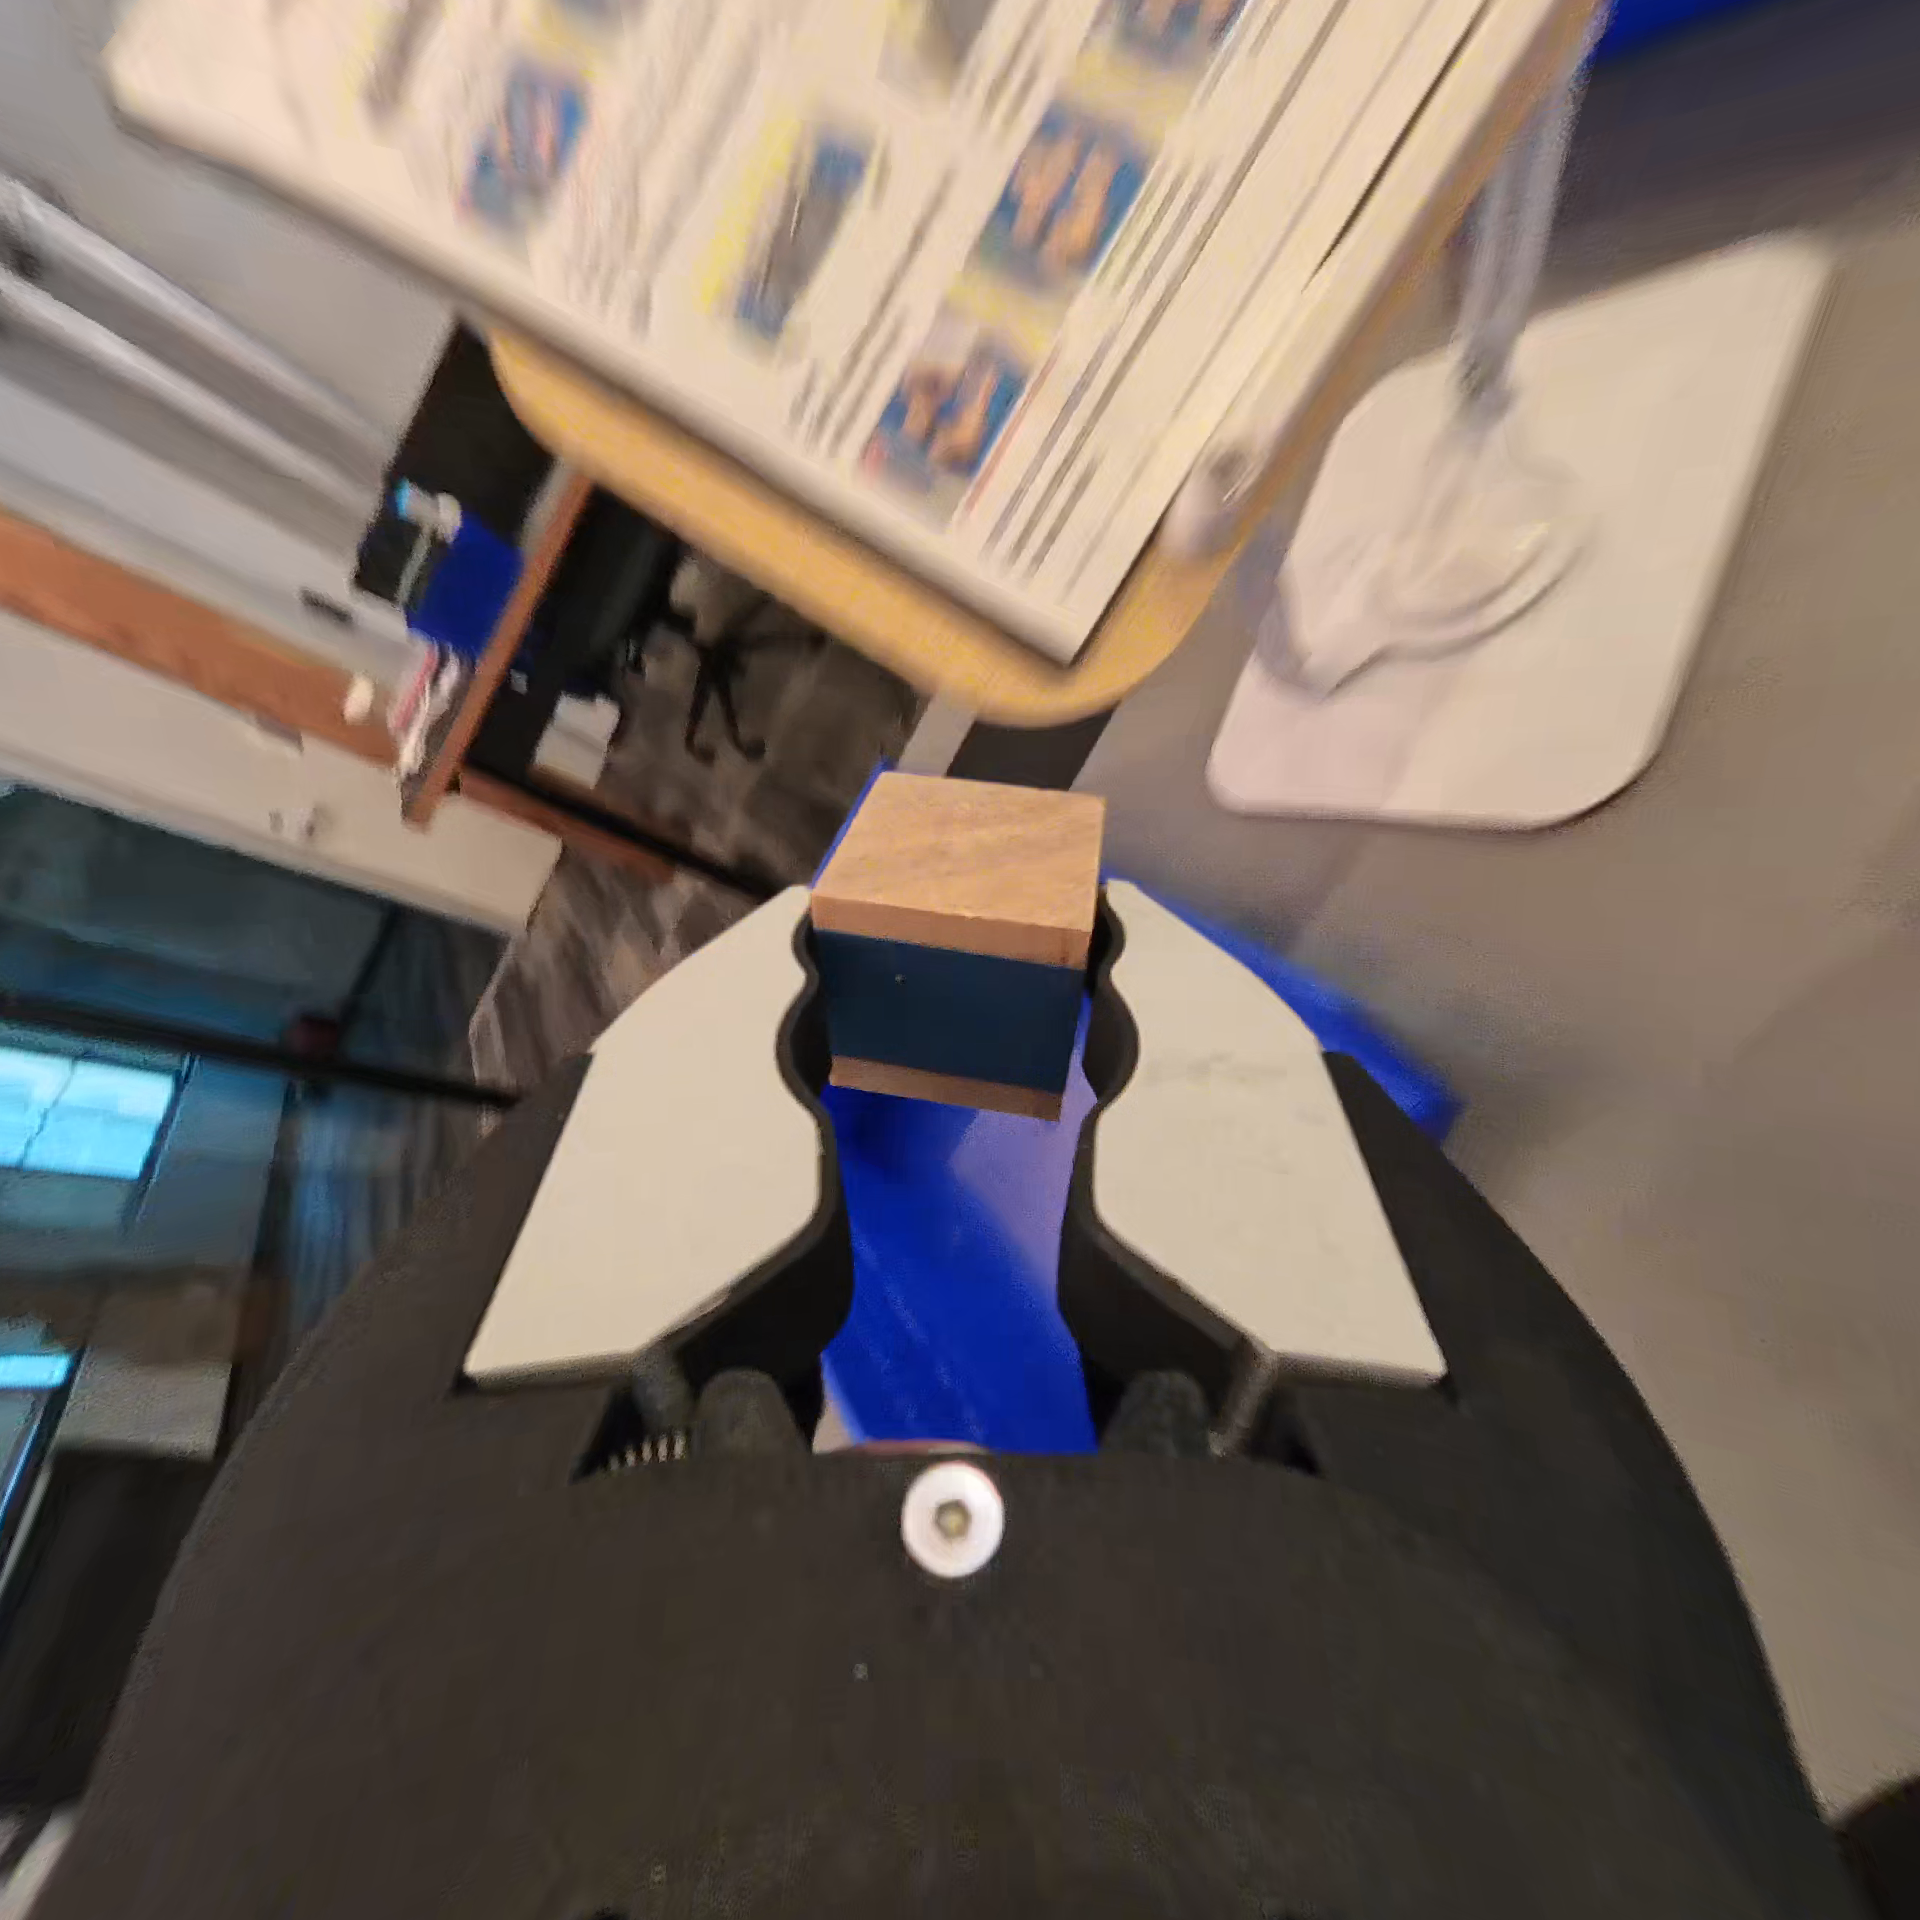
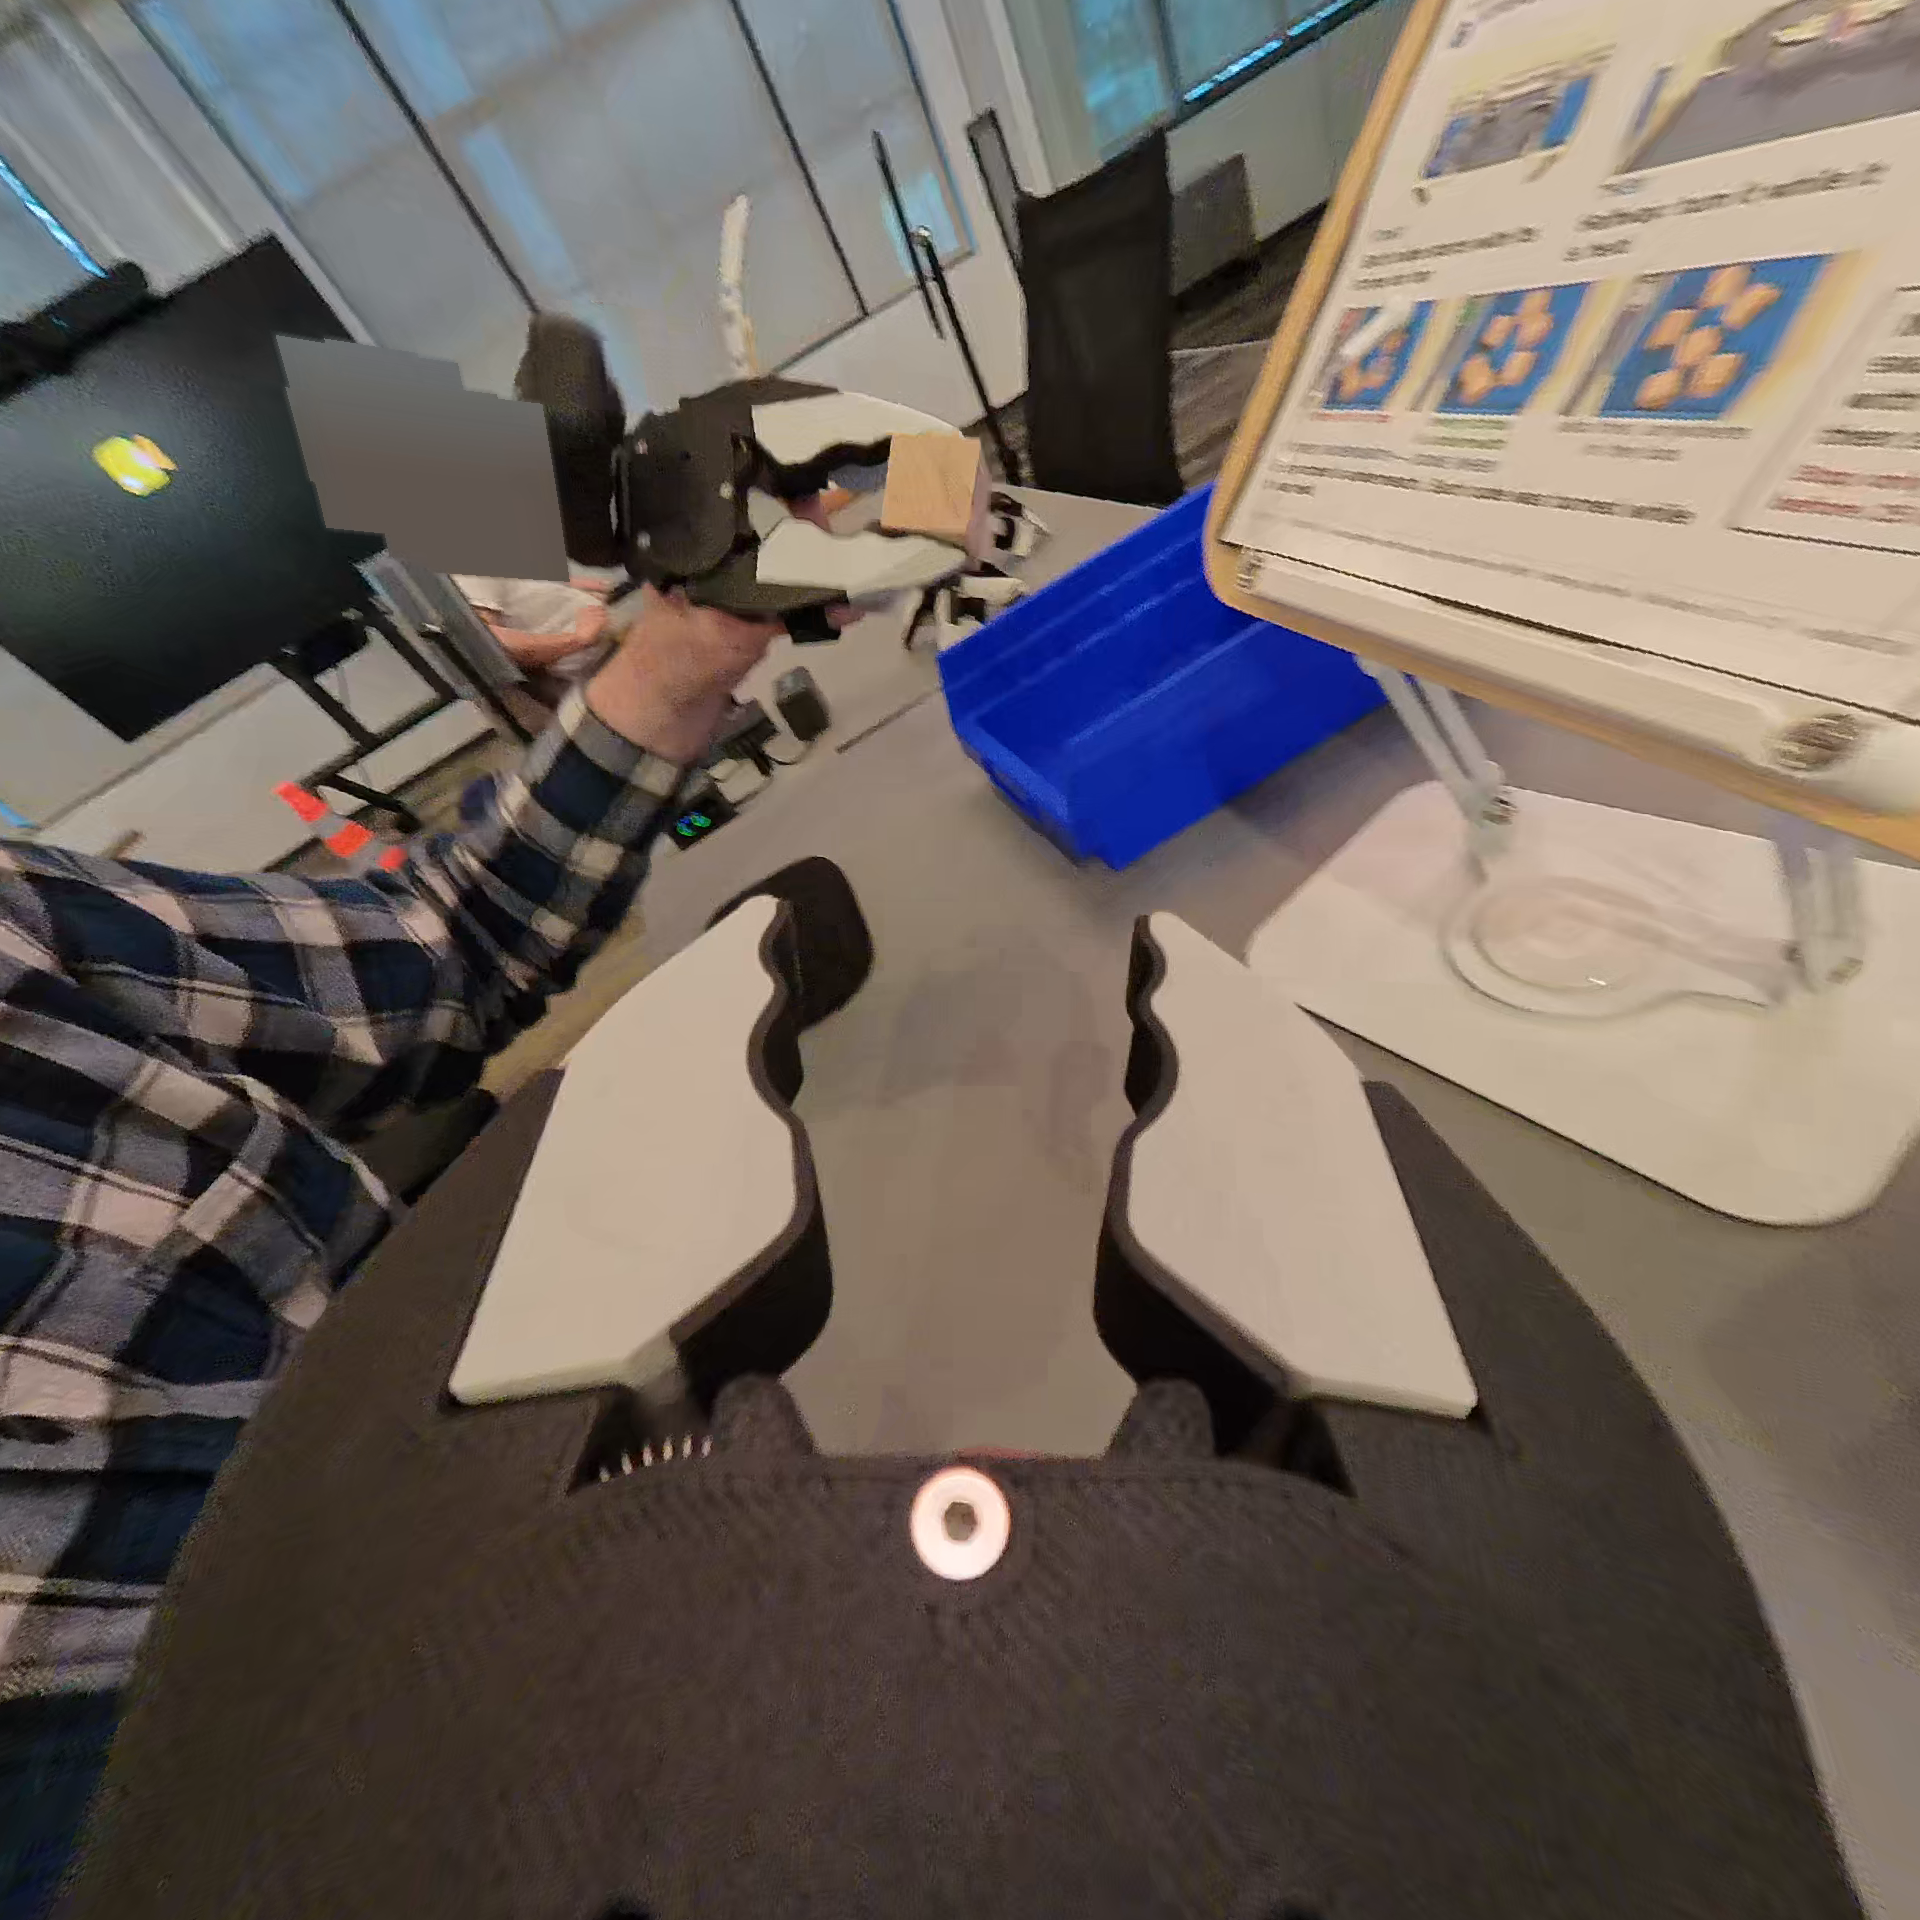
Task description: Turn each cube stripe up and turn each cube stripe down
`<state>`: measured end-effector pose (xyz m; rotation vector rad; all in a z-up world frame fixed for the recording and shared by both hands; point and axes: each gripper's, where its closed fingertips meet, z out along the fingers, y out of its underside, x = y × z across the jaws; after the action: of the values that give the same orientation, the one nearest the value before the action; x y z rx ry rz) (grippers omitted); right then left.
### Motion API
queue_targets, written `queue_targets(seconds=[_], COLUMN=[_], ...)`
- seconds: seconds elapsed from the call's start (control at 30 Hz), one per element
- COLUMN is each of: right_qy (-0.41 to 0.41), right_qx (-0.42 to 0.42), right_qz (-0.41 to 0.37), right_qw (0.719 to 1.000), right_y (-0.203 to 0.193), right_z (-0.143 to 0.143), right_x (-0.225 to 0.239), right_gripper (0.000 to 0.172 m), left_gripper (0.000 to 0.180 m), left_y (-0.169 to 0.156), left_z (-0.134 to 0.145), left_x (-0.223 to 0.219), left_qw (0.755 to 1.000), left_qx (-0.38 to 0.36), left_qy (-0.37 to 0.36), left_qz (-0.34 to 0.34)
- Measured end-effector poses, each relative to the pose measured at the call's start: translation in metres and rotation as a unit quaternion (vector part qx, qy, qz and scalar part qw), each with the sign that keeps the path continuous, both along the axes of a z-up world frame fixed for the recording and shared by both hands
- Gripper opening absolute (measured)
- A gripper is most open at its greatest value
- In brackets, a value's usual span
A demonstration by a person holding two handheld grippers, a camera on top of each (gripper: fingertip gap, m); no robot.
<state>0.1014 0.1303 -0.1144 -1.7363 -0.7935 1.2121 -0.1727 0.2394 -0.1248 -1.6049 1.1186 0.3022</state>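
Note:
My left gripper is shut on a wooden cube with a dark blue stripe across the face turned toward the camera; both pads press its sides. The cube is lifted above the blue bin. The right wrist view shows the same left gripper held high by a hand, with the cube between its fingers, above and left of the blue bin. My right gripper is open with nothing between its fingers, low over the grey table.
A tilted board with picture sheets stands on a clear stand with a white base at the right. It also shows in the left wrist view. A plaid sleeve crosses the left side. A dark screen stands far left.

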Motion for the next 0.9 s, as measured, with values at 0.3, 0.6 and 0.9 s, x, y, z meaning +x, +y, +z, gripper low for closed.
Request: queue_targets(seconds=[0.3,0.6,0.9], right_qy=[0.093,0.119,0.162], right_qx=[-0.042,-0.049,-0.073], right_qz=[0.055,0.069,0.106], right_qw=[0.993,0.989,0.978], right_y=[-0.034,-0.058,-0.075], right_z=[0.029,0.039,0.049], right_x=[-0.044,-0.056,-0.068], right_gripper=[0.062,0.063,0.062], left_gripper=[0.046,0.046,0.046], left_y=[-0.115,-0.159,-0.177], left_z=[0.056,0.075,0.085], left_x=[0.159,0.197,0.201], left_qw=[0.966,0.943,0.928], left_qx=[0.147,0.179,0.204], left_qy=[-0.083,-0.143,-0.174], left_qz=[-0.197,-0.241,-0.259])
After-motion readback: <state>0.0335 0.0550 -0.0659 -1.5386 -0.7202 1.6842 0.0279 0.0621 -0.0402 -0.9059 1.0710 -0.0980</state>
